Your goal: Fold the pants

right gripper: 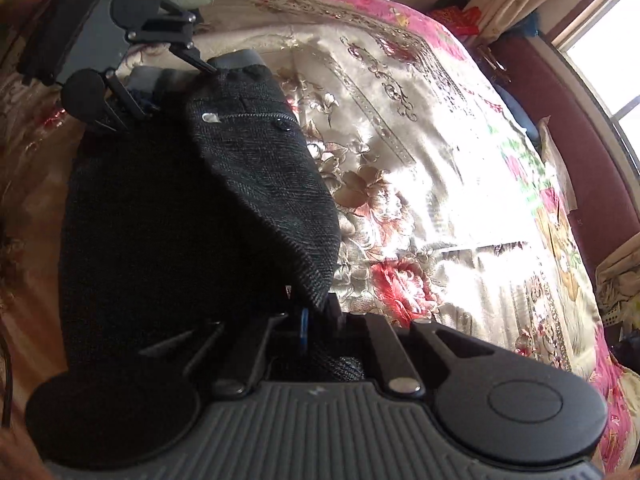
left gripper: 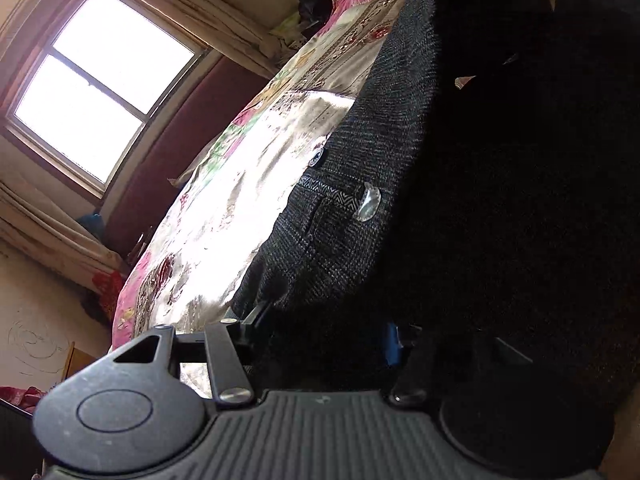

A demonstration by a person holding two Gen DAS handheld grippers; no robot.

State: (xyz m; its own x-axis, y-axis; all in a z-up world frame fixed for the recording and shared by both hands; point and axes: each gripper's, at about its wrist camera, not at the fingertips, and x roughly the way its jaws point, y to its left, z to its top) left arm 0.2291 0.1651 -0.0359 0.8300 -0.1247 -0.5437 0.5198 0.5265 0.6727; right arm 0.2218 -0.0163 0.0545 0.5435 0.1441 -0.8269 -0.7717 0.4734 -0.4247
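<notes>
The dark tweed pants (right gripper: 256, 184) lay on the flowery bedspread (right gripper: 440, 160), right gripper (right gripper: 316, 312) clamped on the hem end so it could carry the fold, left gripper (right gripper: 168, 76) spread wide at the waistband (pads seemingly not pinching).

Dark charcoal tweed pants (right gripper: 256, 184) with a herringbone pocket trim (left gripper: 326, 196) and a dark button (right gripper: 286, 126). Cream bedspread (right gripper: 440, 184) with red and beige flowers, pink border. Maroon headboard (left gripper: 176, 148). Black grippers.
</notes>
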